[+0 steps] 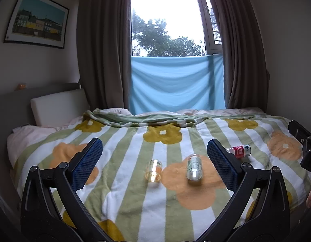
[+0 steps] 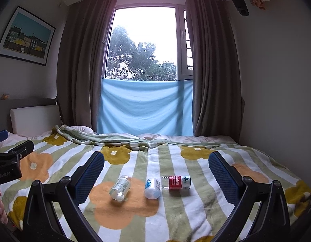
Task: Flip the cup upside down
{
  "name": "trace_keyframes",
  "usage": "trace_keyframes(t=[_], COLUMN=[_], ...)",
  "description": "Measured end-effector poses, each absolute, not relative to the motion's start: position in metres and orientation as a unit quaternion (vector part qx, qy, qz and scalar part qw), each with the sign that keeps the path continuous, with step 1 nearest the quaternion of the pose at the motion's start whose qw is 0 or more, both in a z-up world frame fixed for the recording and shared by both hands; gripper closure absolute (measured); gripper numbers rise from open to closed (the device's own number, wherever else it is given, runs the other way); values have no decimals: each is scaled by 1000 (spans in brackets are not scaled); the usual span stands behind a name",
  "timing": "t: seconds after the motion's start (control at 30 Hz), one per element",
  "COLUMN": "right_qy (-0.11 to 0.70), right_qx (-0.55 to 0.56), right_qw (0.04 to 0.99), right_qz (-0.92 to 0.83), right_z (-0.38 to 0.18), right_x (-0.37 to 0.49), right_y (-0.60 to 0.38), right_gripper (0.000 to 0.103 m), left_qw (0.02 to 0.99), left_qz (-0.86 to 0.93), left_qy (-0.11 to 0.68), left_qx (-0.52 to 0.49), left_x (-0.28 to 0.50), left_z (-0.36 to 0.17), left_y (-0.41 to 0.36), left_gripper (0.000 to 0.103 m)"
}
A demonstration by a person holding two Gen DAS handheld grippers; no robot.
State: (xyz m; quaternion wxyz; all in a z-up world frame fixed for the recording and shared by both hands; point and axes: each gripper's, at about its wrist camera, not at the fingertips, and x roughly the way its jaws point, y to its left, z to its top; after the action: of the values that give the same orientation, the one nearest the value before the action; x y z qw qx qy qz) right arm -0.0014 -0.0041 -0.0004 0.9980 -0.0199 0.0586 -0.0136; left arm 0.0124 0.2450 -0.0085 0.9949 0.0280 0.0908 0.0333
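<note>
Left wrist view: the left gripper (image 1: pixel 154 157) is filling the lower half of the frame, its blue pads spread wide, holding and touching nothing; on the striped, flowered blanket (image 1: pixel 125 201) between the pads, a small clear cup (image 1: pixel 153 170) is lying at lower centre, apparently tipped on its side, though its clear walls make the pose hard to read; just right of it a clear labelled container (image 1: pixel 194 167) is lying on its side, open end toward the camera; further right, past the right-hand pad, a red-labelled bottle (image 1: pixel 238 151) is lying flat; part of the right gripper (image 1: pixel 303 141) is intruding at the right edge.

Right wrist view: the right gripper (image 2: pixel 156 173) is likewise standing fully spread in the lower frame, pinching nothing; the clear labelled container (image 2: pixel 120 188) is lying at lower centre-left; a blue-marked container (image 2: pixel 152 188) is lying just beside it; the red-labelled bottle (image 2: pixel 176 182) is touching or nearly touching that; a slice of the left gripper (image 2: pixel 12 161) is showing at the left edge.

Progress, as judged: nothing is being gripped; no vessel is standing inverted; approach, grasp, turn and set-down are all remaining.
</note>
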Motion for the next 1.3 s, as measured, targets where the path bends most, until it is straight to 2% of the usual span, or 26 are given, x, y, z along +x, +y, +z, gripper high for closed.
trace_keyframes(t=[1.3], right_qy=[68], right_qx=[-11], right_qw=[997], right_qz=[-21], right_z=[2], right_x=[4], right_y=[-5], right_gripper=[0], left_qw=[994], left_qz=[28], left_qy=[101], left_qx=[26], left_x=[16], left_z=[-14], left_y=[246], left_gripper=[0])
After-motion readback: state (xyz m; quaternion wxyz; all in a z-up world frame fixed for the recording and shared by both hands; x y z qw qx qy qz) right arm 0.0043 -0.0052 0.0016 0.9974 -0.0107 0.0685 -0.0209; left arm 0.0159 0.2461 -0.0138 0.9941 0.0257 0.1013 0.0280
